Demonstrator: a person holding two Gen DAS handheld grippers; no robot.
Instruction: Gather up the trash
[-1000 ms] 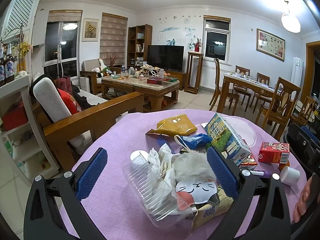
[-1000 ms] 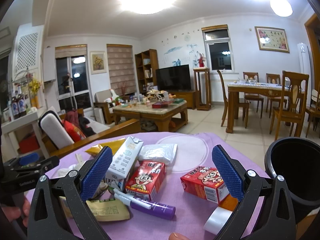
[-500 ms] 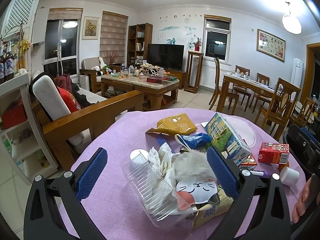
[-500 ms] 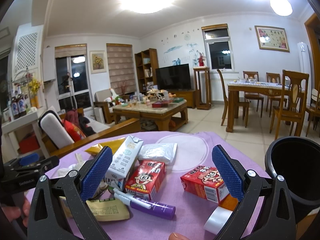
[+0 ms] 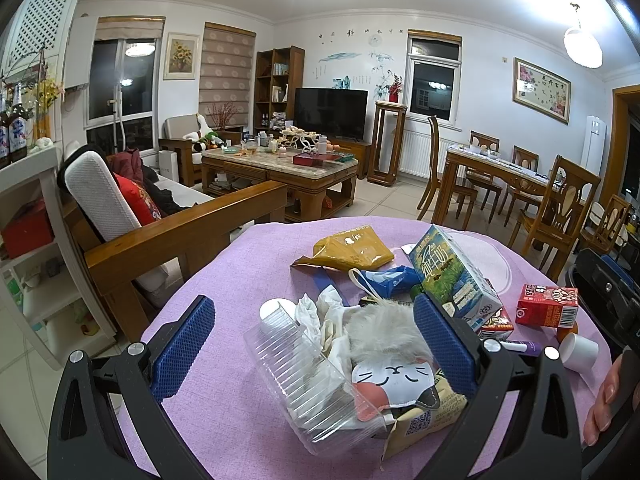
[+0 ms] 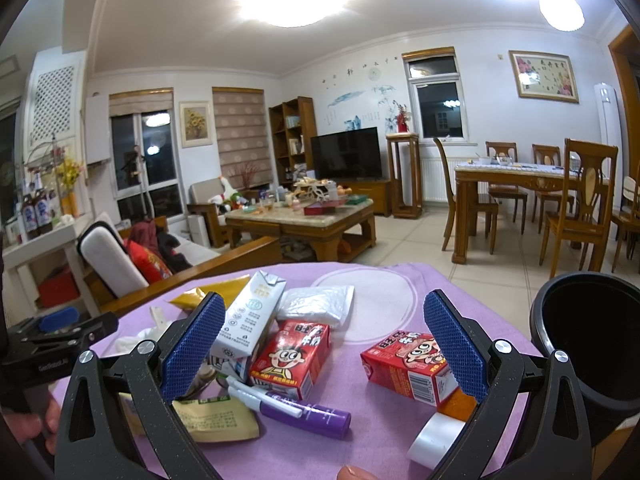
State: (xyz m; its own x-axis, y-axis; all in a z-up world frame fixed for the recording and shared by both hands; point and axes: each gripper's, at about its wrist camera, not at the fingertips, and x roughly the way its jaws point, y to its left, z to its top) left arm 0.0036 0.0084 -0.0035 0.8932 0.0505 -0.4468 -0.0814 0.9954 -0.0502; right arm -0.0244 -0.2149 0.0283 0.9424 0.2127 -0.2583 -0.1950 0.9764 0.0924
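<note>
Hovering over the cluttered bench [image 5: 224,380], both grippers have their jaws spread wide and hold nothing. The left gripper [image 5: 314,352] frames a clear plastic tray [image 5: 296,376] at lower centre of its view, with crumpled tissue [image 5: 324,320] and a furry cat pouch [image 5: 388,356] piled against it. The right gripper [image 6: 334,344] frames a red drink carton [image 6: 294,352] and a second red carton [image 6: 408,362], with a purple marker [image 6: 304,412] lying at the lower centre. The black bin [image 6: 588,344] stands at the right edge of the right wrist view, just beside the bench.

Judging from the pile, the flimsy tray could buckle or skid if squeezed, and closing on it may drag the tissue or pouch along. The pouch and marker may not be trash at all, so a careless grab could bin the wrong thing. The tall milk carton [image 6: 250,320] leans on its neighbours and may topple if they are lifted. A white paper cup [image 6: 438,438] lies on its side near the bench edge and could roll off if nudged.

Only the right wrist view shows the bin's open mouth; only the left wrist view shows the tray, tissue, pouch and a blue wrapper [image 5: 390,278]. A yellow packet [image 5: 352,250] shows fully in the left view, barely in the right.
</note>
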